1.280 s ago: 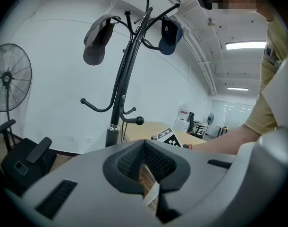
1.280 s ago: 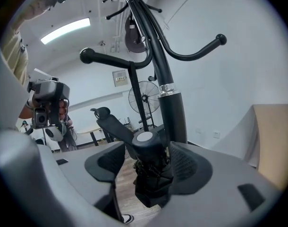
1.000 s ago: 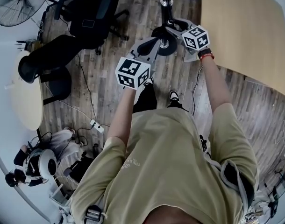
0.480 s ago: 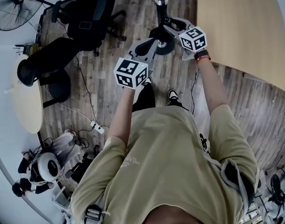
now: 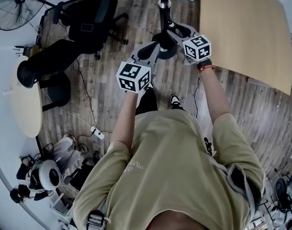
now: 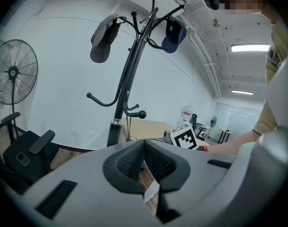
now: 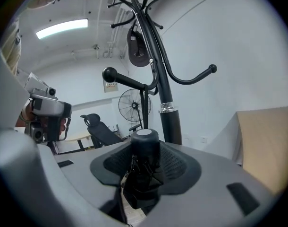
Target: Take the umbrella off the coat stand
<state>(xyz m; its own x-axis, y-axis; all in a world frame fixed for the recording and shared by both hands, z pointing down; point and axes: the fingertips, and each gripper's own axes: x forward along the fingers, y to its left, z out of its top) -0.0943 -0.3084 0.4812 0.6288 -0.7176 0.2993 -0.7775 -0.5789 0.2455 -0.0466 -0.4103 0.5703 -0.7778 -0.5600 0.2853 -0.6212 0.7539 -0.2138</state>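
The right hand-held gripper [image 7: 145, 168] is clamped on the black folded umbrella [image 7: 145, 148], which stands upright between its jaws with its flat, pale-topped cap poking above them. The umbrella sits just on the near side of the coat stand [image 7: 165, 103]; its cap is below the ball-tipped lower hook [image 7: 109, 74] and apart from it. The left hand-held gripper [image 6: 144, 159] has its jaws together with nothing between them; in the head view it is to the left of the right one and a little nearer the person. High on the stand, a grey cap [image 6: 104, 39] hangs from a left hook and a dark blue cap [image 6: 173, 32] from a right one. A floor fan [image 6: 12, 72] and a black office chair [image 6: 26, 155] stand to the left on the wood floor [image 5: 112, 66].
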